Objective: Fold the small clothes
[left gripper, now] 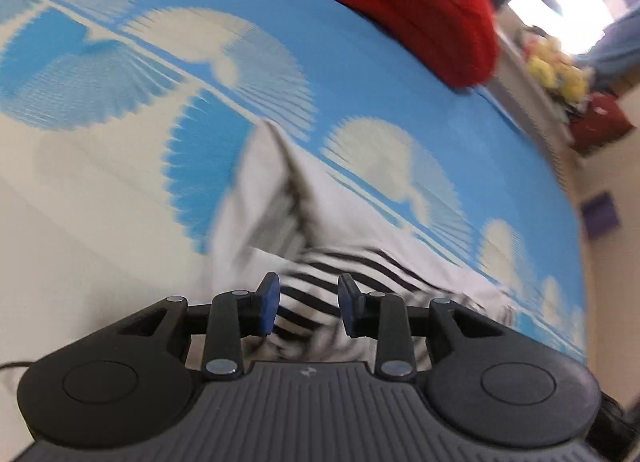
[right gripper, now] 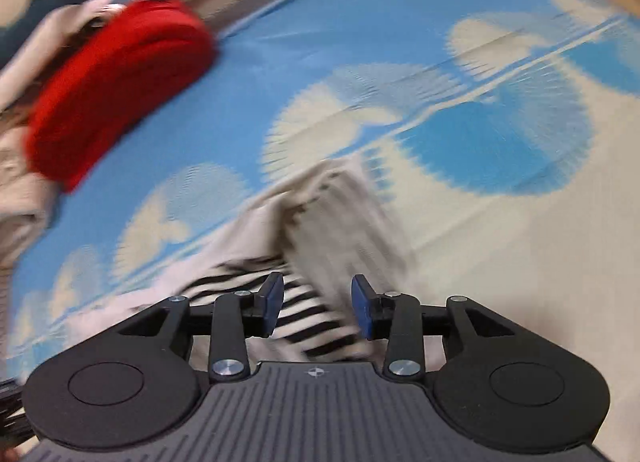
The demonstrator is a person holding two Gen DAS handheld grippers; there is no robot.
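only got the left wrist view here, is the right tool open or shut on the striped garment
observer: Open. The right tool has its pads apart over the striped garment and is not pinching it.
operator: ok, anything next to the red garment i cant see from here
observer: Yes, the right wrist view shows a heap of beige clothes beside the red garment, at the left edge of the picture.
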